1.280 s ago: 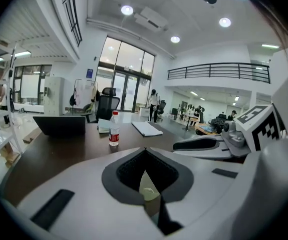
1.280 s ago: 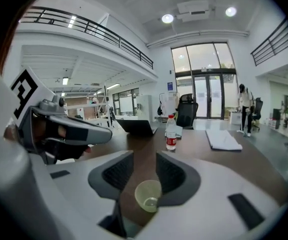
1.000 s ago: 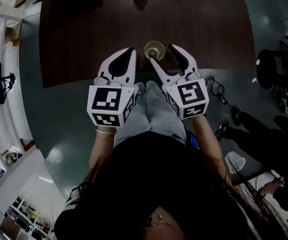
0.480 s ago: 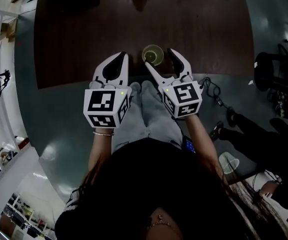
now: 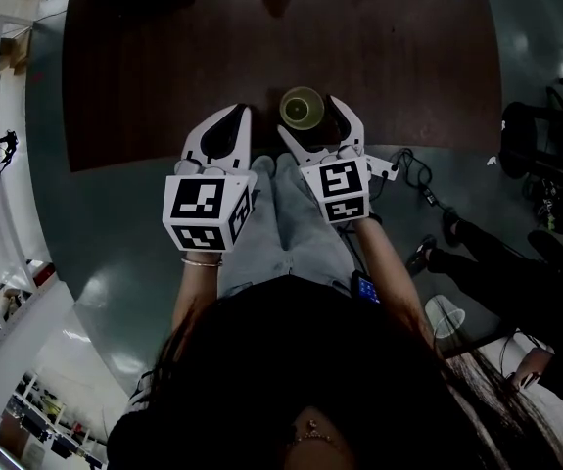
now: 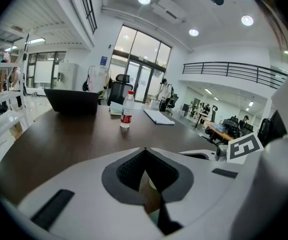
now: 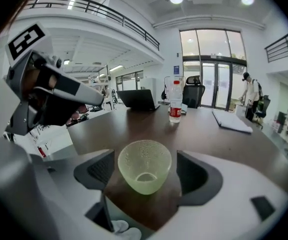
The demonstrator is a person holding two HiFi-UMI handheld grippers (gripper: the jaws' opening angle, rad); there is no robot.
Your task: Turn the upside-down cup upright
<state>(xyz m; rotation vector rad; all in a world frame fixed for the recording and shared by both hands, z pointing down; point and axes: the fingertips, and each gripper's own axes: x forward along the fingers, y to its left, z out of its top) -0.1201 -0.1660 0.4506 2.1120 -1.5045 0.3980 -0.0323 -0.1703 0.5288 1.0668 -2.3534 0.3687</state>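
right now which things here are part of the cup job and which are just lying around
Job: cup, standing between the right gripper's opening jaws, not gripped.
Lying about: water bottle, laptop, notebook.

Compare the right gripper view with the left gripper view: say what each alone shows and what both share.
Only the right gripper view: the whole pale green cup, rim up, standing on the table between the right tongs, whose jaws are opening and clear of its sides. Only the left gripper view: the left tongs seen along their jaws, which are shut with nothing clamped. Both: the dark table, the red-labelled bottle, the open laptop and the white pad.
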